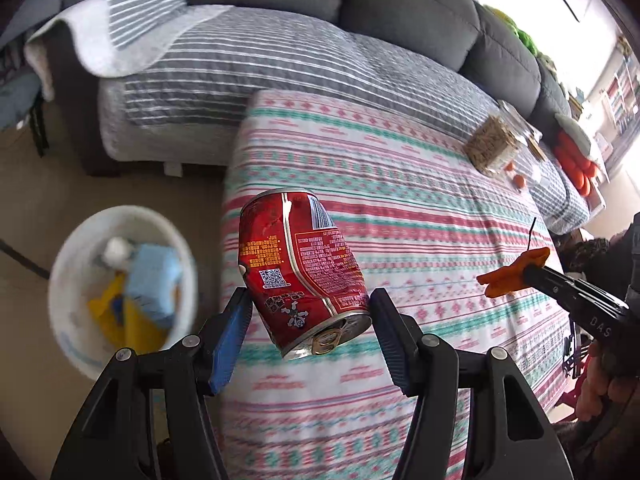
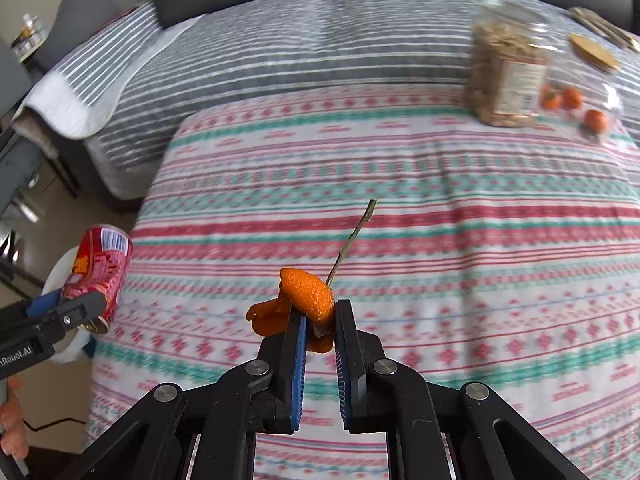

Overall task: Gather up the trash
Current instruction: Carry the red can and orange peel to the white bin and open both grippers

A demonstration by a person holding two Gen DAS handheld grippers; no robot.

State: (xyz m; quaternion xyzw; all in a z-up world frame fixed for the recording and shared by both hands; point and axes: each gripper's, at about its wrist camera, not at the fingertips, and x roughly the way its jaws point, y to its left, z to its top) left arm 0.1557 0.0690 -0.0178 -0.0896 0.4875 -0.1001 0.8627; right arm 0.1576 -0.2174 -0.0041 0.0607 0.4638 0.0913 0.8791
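**Left wrist view: can and peel held over the table**

The left gripper (image 1: 310,308) clamps a dented red can (image 1: 300,268) near a white bin (image 1: 76,240), possibly above it. The right gripper (image 2: 320,316) pinches orange peel (image 2: 308,292) above the patterned tablecloth (image 2: 440,240).

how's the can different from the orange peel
The can is red, printed, dented metal; the orange peel is soft, plain orange, with a thin stem. The can is far bigger, spreading the left hand-held gripper wide; the right hand-held gripper is nearly closed. Both are held above the patterned cloth.
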